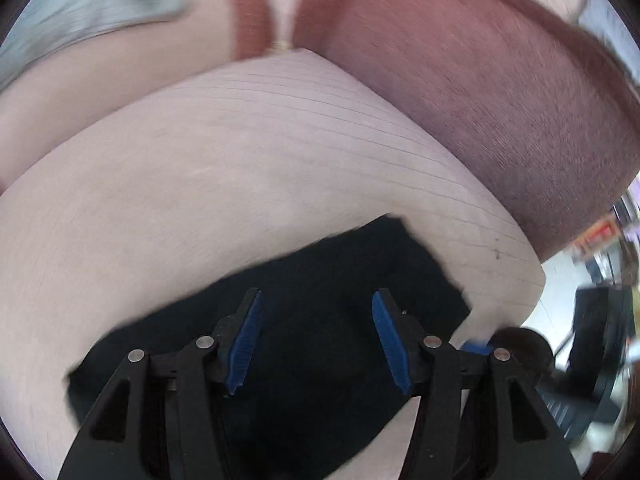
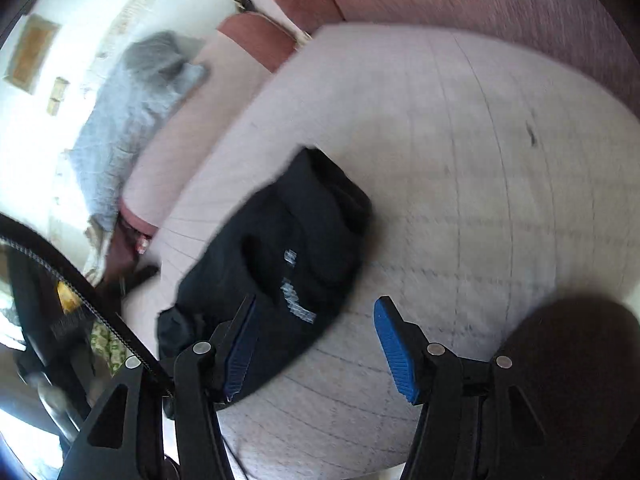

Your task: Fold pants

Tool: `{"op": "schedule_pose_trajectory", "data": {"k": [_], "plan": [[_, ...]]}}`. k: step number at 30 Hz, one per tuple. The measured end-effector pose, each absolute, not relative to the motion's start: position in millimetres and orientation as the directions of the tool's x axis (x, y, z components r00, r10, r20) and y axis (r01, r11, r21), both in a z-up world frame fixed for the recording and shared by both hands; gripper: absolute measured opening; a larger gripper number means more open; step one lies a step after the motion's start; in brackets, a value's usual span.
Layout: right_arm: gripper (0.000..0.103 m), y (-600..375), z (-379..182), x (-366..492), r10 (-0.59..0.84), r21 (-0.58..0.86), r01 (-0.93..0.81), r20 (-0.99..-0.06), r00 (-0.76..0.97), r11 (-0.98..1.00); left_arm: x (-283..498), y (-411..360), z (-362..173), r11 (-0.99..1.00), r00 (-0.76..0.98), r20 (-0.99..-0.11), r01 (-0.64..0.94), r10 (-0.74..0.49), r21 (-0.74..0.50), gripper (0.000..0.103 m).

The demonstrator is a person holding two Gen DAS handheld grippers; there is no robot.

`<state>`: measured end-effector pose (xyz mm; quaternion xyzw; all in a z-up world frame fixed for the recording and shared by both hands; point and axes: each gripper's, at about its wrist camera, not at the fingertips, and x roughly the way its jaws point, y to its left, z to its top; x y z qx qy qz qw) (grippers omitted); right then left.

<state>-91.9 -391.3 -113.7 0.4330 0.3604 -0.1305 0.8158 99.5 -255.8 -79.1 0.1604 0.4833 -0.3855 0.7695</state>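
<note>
The dark navy pants (image 1: 312,320) lie in a folded bundle on a pale striped seat cushion (image 1: 240,160). In the right wrist view the pants (image 2: 280,256) show a pale printed patch and sit left of centre on the cushion (image 2: 460,160). My left gripper (image 1: 318,304) is open and empty, hovering right over the pants. My right gripper (image 2: 316,312) is open and empty, its left finger above the bundle's near edge and its right finger over bare cushion. Both views are motion-blurred.
A reddish-brown sofa backrest (image 1: 500,100) runs behind the cushion and also shows in the right wrist view (image 2: 500,8). A grey garment (image 2: 136,120) lies on the neighbouring cushion to the left. A dark round object (image 2: 576,352) is at the cushion's near right.
</note>
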Motion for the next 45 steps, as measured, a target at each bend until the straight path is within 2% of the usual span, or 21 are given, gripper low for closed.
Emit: {"op": "schedule_pose_trajectory", "data": {"k": [6,8,9,11,12,13,14,15,17,24,28,30,34,38,41,44,45], "plan": [[0.065,-404,-129,-69,0.067,0.613,0.531,-0.689,0.722,0.585,109,-352,-121,0.510,0.116,-0.926,0.856,-0.358,-0.090,0.055],[0.066,-406,-130,-64,0.050,0.611,0.512,-0.670,0.741,0.604,113,-369,-141,0.483,0.094,-0.949,0.873,-0.301,-0.066,0.060],[0.067,-405,-131,-61,0.046,0.609,0.507,-0.666,0.745,0.610,114,-376,-149,0.472,0.099,-0.958,0.881,-0.268,-0.041,0.066],[0.068,-408,-136,-58,0.037,0.625,0.484,-0.634,0.772,0.613,118,-391,-164,0.467,0.104,-0.974,0.884,-0.204,-0.004,0.066],[0.067,-409,-137,-59,0.040,0.637,0.470,-0.618,0.785,0.612,117,-392,-163,0.469,0.116,-0.972,0.883,-0.204,0.007,0.059],[0.064,-412,-139,-59,0.052,0.650,0.460,-0.608,0.792,0.605,116,-392,-159,0.477,0.137,-0.968,0.879,-0.212,0.020,0.044],[0.043,-415,-139,-60,0.072,0.667,0.450,-0.601,0.796,0.594,117,-389,-154,0.489,0.149,-0.964,0.872,-0.222,0.022,0.036],[0.026,-417,-139,-61,0.108,0.692,0.429,-0.587,0.802,0.580,118,-384,-150,0.493,0.139,-0.962,0.870,-0.233,0.007,0.031],[0.025,-417,-133,-64,0.137,0.705,0.396,-0.570,0.811,0.589,118,-366,-133,0.494,0.099,-0.951,0.868,-0.293,-0.061,0.010],[0.023,-352,-65,-54,0.220,0.624,0.193,-0.522,0.824,0.757,112,-254,-47,0.566,0.140,-0.829,0.790,-0.541,-0.236,0.011],[0.023,-290,-32,-36,0.297,0.534,0.042,-0.533,0.792,0.845,120,-166,-29,0.633,0.201,-0.751,0.694,-0.629,-0.344,0.011],[0.023,-262,-28,-24,0.338,0.506,-0.017,-0.550,0.764,0.862,125,-125,-30,0.668,0.233,-0.726,0.633,-0.647,-0.391,0.011],[0.023,-194,-40,10,0.391,0.427,-0.124,-0.627,0.674,0.896,140,-42,-66,0.705,0.253,-0.683,0.466,-0.686,-0.535,0.012],[0.023,-151,-73,37,0.365,0.351,-0.145,-0.718,0.593,0.925,156,7,-110,0.759,0.267,-0.714,0.311,-0.647,-0.572,0.014],[0.028,-138,-98,49,0.372,0.349,-0.148,-0.760,0.533,0.925,162,37,-127,0.762,0.266,-0.714,0.240,-0.648,-0.602,0.024],[0.034,-134,-103,51,0.390,0.356,-0.171,-0.753,0.529,0.919,160,43,-133,0.756,0.275,-0.704,0.217,-0.655,-0.618,0.032],[0.037,-135,-101,50,0.395,0.360,-0.173,-0.750,0.531,0.917,159,45,-133,0.760,0.283,-0.706,0.210,-0.650,-0.615,0.040]]}}
